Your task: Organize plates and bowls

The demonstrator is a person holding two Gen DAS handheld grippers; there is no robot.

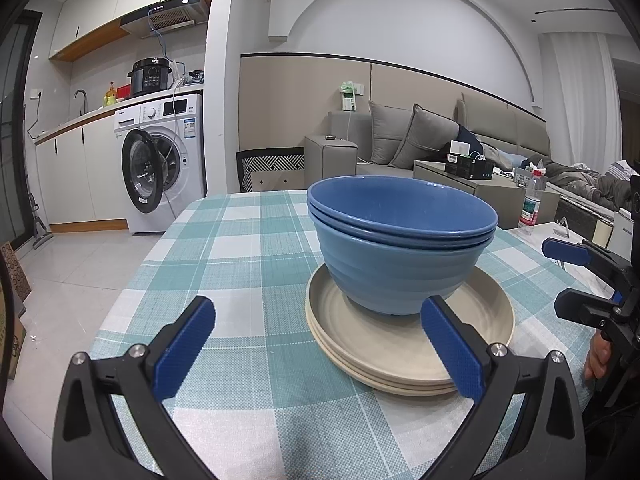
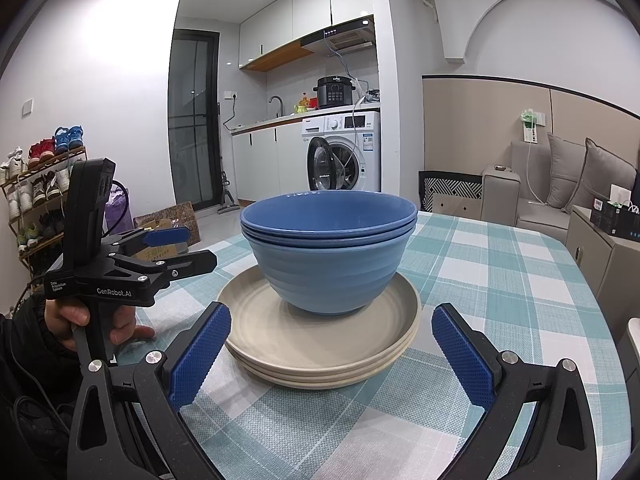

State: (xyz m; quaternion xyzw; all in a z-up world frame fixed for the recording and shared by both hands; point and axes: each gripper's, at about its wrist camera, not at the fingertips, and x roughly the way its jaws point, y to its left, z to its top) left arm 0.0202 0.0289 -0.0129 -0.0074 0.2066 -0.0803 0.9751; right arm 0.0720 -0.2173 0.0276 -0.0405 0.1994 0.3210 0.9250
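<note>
The bowls (image 1: pixel 404 240) (image 2: pixel 330 246), blue and nested, sit on a stack of beige plates (image 1: pixel 408 344) (image 2: pixel 320 340) on the checked table (image 1: pixel 240 320) (image 2: pixel 500 280). The left gripper (image 1: pixel 316 344) (image 2: pixel 182 248) is wide open and empty; the stack lies just ahead of it, off toward its right finger (image 1: pixel 452 348). The right gripper (image 2: pixel 332 354) (image 1: pixel 568 276) also gapes empty, with the plates centred just in front of its spread fingers. Each gripper is held by a hand (image 2: pixel 92 320) (image 1: pixel 598 356) on opposite sides of the stack.
</note>
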